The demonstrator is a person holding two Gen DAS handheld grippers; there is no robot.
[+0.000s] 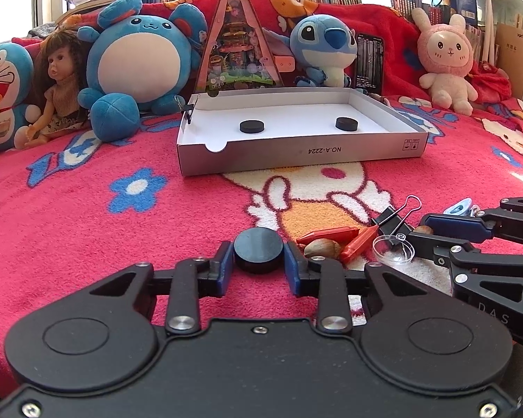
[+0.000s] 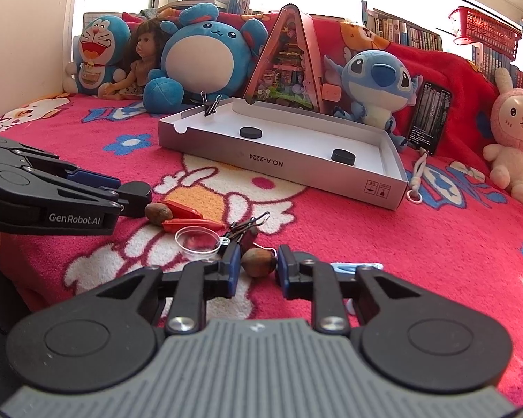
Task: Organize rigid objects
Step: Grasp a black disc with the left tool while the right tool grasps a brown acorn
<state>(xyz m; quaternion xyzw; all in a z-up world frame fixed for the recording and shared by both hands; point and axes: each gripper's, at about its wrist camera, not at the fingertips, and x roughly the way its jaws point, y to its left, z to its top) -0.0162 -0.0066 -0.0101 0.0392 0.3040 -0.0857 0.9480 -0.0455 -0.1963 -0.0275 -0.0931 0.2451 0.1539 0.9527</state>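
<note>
My left gripper is shut on a black disc, low over the red blanket; it also shows in the right wrist view. My right gripper has its blue pads against a brown nut. A grey open box lies ahead with two black discs inside. Beside the grippers lie red crayons, another nut, a clear plastic lens and a black binder clip.
Plush toys, a doll and a triangular toy case line the back behind the box. A dark phone leans at the back right. A white strap lies beside the box. A blue clip lies by my right gripper.
</note>
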